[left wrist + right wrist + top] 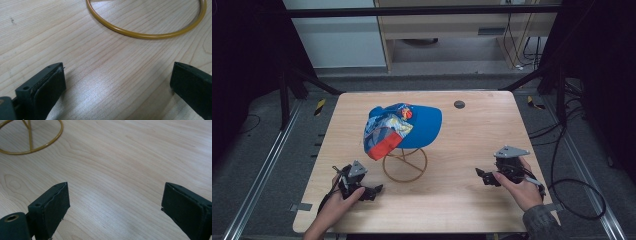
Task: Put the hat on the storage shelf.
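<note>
while both grippers rest low near the front edge, we take the tabletop (472, 150) first: pale wood, a small dark disc (459, 104) near its back edge. on it, about midway between the side edges and a little behind centre, sits the cap (404, 127), blue with a patterned panel, perched on a stand (405, 165) of gold wire whose ring foot lies flat on the wood. our left gripper (373, 192) sits toward the front left corner, jaws spread and holding nothing, aimed at the ring. our right gripper (482, 176) sits toward the front right, likewise spread and holding nothing. we judge this the approach step: next both should rise and close on the cap's edges.
</note>
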The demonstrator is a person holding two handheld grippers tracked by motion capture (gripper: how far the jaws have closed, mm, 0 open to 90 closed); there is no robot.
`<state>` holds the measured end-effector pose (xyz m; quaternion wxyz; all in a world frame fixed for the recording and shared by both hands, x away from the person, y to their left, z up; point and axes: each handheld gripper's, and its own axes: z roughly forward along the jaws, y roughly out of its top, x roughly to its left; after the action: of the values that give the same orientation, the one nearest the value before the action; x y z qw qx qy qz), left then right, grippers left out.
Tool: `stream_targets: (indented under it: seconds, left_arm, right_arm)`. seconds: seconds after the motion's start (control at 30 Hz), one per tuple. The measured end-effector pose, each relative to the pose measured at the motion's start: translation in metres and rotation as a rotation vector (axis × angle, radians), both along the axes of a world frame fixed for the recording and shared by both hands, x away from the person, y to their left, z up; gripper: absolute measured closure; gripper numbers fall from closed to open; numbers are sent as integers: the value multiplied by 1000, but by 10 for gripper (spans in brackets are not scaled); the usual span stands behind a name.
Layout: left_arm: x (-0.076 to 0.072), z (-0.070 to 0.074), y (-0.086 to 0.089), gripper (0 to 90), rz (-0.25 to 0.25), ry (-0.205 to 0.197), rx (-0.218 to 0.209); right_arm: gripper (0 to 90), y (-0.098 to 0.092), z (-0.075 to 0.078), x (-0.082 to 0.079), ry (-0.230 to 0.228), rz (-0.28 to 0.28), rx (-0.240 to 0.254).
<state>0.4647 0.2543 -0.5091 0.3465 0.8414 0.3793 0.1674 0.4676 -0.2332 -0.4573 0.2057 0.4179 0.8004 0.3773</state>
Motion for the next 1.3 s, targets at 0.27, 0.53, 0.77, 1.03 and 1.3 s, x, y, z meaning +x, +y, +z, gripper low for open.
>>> stream_targets:
  seconds: [0.27,0.53,0.77,1.03,1.3]
  left_arm:
    - [0,0,0,0,0,0,0]
    - [0,0,0,0,1,1,0]
    - [0,0,0,0,0,1,0]
    - [0,0,0,0,0,1,0]
    - [0,0,0,0,1,0,0]
  right_arm:
    - [76,7,-10,1,13,1,15]
    - [76,16,-20,0,17,0,22]
    - [73,28,-31,-1,21,9,14]
    - [76,40,-43,0,21,-5,-9]
    - [78,47,-49,1,31,-17,-13]
